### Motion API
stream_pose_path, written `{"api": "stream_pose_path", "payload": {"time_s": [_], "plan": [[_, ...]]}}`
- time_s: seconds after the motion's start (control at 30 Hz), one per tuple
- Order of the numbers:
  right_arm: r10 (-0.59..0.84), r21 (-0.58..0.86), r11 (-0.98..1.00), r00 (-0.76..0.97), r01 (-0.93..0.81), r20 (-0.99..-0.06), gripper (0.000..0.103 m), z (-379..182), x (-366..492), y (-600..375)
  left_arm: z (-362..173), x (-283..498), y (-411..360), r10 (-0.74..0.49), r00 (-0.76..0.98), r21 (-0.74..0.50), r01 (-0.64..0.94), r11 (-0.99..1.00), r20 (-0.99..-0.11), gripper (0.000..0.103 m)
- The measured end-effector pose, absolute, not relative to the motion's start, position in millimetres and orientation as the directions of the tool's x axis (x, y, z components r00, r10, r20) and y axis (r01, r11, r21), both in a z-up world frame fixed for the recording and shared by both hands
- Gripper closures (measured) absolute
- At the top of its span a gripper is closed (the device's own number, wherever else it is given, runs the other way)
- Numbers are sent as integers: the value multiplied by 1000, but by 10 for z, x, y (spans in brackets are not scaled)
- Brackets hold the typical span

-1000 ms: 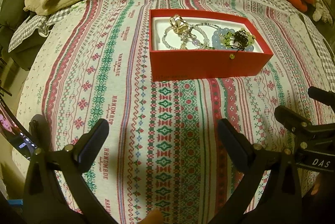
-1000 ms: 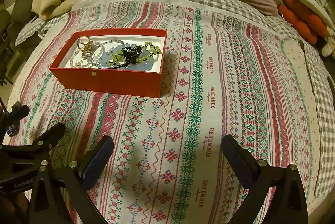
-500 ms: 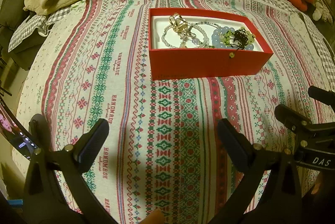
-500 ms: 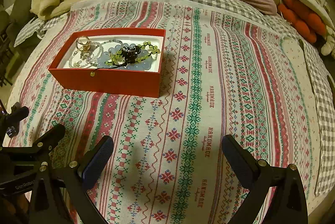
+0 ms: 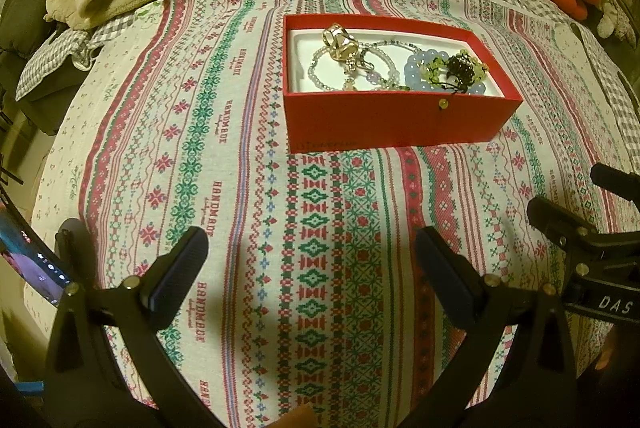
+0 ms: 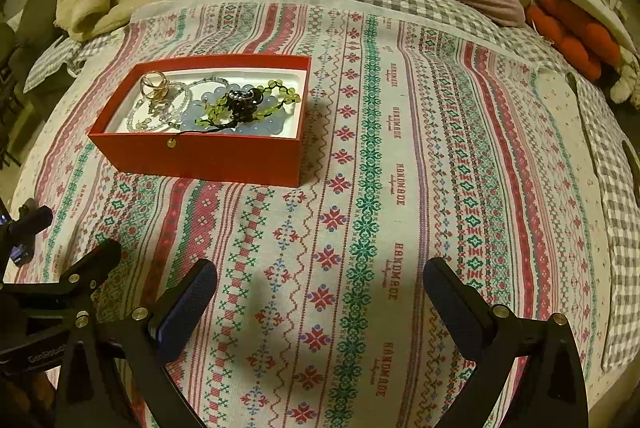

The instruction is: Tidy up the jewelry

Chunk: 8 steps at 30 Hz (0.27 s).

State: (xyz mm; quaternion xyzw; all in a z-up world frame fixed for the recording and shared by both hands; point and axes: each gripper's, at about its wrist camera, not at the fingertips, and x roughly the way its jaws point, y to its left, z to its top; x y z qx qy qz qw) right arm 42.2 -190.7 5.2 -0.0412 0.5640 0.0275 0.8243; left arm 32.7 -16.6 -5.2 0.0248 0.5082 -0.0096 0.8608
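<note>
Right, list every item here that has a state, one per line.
red box: open, no lid on, upright on the patterned cloth.
gold ring: inside the box, on the pale bead strands.
blue bead bracelet: inside the box, under the green bead strand.
left hand-held gripper: open, holding nothing.
right hand-held gripper: open, holding nothing.

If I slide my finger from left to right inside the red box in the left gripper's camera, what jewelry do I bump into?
Inside the red box: gold ring → clear bead bracelet → pale blue bead bracelet → green bead strand with the black charm. The clear bracelets overlap, so I count them as one.
</note>
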Motion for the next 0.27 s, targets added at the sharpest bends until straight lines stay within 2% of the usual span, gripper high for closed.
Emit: {"api": "stream_pose_path", "payload": {"time_s": [0.27], "plan": [[-28, -54, 997, 385, -57, -923, 0, -36, 411, -1932, -157, 318, -112, 19, 484, 35, 25, 999, -875, 0]]}}
